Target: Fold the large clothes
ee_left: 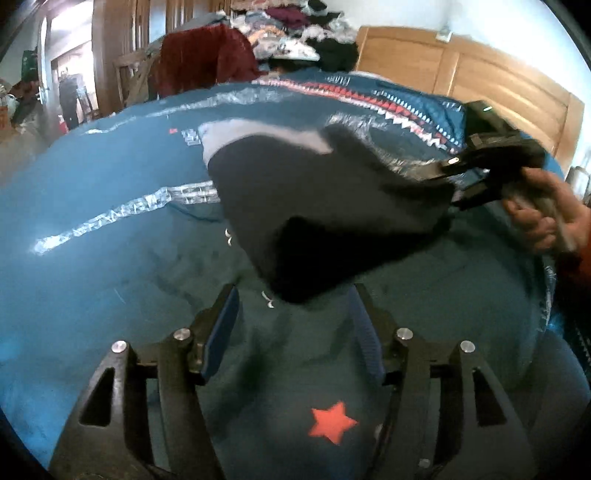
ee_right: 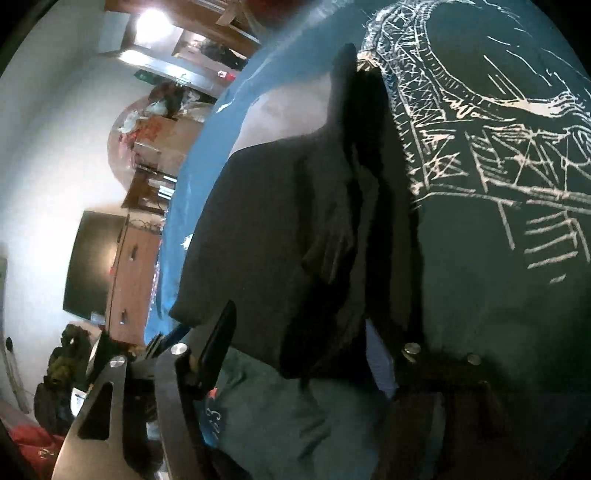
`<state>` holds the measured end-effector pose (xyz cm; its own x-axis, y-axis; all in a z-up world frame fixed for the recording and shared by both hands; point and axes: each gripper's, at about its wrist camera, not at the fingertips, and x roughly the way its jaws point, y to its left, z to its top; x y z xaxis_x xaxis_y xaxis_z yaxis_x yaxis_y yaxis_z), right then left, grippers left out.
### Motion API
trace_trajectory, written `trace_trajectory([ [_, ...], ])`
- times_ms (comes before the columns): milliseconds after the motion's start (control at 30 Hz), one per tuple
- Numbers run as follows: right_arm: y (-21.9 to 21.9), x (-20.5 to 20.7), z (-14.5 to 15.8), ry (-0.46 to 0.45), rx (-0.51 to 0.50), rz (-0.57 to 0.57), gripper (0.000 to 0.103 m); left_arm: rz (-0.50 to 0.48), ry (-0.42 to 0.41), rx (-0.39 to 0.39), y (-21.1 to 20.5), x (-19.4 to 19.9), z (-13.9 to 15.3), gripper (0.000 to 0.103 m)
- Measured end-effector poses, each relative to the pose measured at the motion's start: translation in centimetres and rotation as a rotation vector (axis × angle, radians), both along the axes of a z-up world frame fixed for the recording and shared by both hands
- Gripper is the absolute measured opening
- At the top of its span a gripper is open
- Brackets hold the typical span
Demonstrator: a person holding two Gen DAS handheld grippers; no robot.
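The left gripper (ee_left: pixel 293 325) hovers over the teal bedspread (ee_left: pixel 110 277) with its blue-padded fingers (ee_left: pixel 221 332) spread wide, holding nothing. The dark garment (ee_left: pixel 325 206) hangs lifted above the bed in front of it, one edge caught by the right gripper (ee_left: pixel 448 184) held in a hand (ee_left: pixel 546 218). From the right wrist view the garment (ee_right: pixel 280 229) drapes between those fingers (ee_right: pixel 218 343), which look parted; whether they actually pinch the cloth is unclear.

Dim, motion-blurred (fisheye edges), bright doorway (ee_right: pixel 151 18)
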<state>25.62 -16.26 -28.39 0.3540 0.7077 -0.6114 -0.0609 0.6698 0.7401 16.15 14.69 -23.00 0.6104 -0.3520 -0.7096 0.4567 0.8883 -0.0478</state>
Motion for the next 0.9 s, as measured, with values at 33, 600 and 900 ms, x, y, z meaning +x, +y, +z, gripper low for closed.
trace_trajectory([
  [33,0.7,-0.3,0.0,0.002,-0.010,0.011,0.055,-0.003,0.003,0.001,-0.4,0.1,-0.5,0.061],
  [600,-1.1,-0.1,-2.8,-0.005,-0.150,-0.035,0.003,-0.150,-0.140,0.110,0.5,-3.2,5.7,0.025],
  [900,1.0,-0.5,-0.3,-0.026,-0.301,-0.004,0.017,-0.142,-0.019,0.184,-1.8,5.0,-1.9,0.033],
])
